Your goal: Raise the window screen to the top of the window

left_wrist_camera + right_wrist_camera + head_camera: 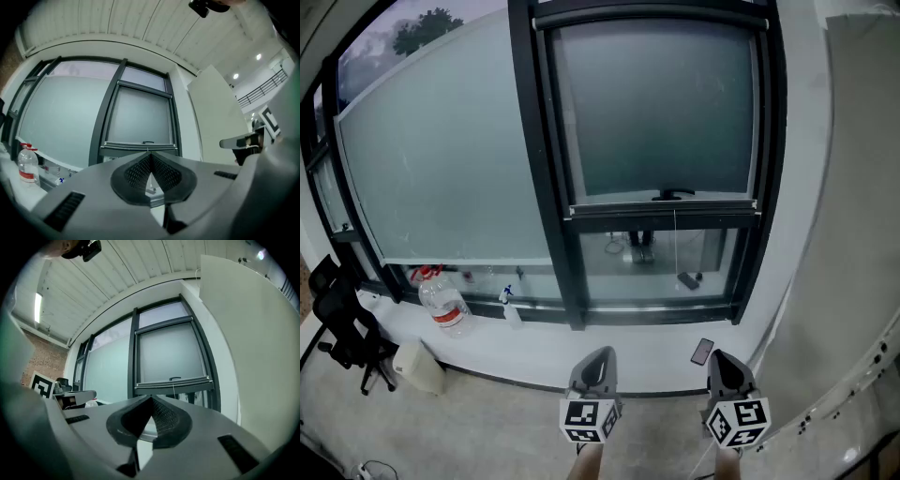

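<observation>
Left gripper (pixel 598 364) and right gripper (pixel 725 367) sit low before the sill (pixel 534 345) — jaws pressed together, nothing held. Window screen (pixel 656 108) covers the right pane's upper part, bottom bar (pixel 664 205) well above the sill. Phone (pixel 701 352) lies on the sill.

Left hand-held gripper (pixel 598 361): sitting low in the head view, left of centre, pointing forward and away from the person.
Left jaws: pressing together at the tips, gripping nothing.
Left marker cube (pixel 589 420): facing up toward the head camera.
Right hand-held gripper (pixel 727 364): pointing forward beside the left one, roughly level with it and apart from it.
Right jaws: meeting at the tips, carrying nothing between them.
Right marker cube (pixel 738 422): tilting slightly outward, facing up.
Left forearm (pixel 586 466): showing just behind its cube at the bottom edge.
Right forearm (pixel 727 466): showing likewise at the bottom edge.
</observation>
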A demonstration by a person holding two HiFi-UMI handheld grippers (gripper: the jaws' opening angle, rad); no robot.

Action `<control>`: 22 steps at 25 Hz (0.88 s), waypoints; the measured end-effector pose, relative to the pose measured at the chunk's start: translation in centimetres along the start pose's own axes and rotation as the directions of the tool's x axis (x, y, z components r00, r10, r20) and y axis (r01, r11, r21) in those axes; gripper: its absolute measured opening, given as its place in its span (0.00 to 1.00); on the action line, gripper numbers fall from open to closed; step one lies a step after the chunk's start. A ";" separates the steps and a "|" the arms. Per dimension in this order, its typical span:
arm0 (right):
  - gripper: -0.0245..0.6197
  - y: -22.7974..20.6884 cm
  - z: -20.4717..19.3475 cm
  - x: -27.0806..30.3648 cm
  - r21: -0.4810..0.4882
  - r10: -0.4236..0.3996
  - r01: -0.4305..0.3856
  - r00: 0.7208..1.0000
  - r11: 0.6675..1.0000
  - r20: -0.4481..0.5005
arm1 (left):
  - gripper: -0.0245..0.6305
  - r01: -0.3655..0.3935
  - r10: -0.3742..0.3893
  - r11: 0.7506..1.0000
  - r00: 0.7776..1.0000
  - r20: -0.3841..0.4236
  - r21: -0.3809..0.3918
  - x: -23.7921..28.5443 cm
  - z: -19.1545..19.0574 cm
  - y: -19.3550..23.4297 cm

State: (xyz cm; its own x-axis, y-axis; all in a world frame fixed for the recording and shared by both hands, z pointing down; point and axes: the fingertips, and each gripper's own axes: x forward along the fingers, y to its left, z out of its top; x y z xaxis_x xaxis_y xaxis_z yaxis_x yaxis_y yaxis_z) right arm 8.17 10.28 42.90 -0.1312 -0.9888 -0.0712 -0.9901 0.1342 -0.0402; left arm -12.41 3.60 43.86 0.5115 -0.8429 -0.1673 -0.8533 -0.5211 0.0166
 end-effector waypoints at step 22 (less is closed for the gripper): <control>0.04 -1.1 -0.6 1.0 0.023 0.036 -0.036 0.999 0.999 0.001 | 0.04 -0.001 0.001 1.000 1.000 -0.013 -0.007 1.5 -1.0 -0.9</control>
State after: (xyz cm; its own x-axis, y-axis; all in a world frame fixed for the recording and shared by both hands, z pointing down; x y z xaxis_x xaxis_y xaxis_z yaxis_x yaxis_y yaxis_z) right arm 9.13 9.08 43.49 -0.1663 -0.9833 -0.0733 -0.9835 0.1708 -0.0601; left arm -10.78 2.69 44.59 0.5121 -0.8450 -0.1541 -0.8530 -0.5214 0.0240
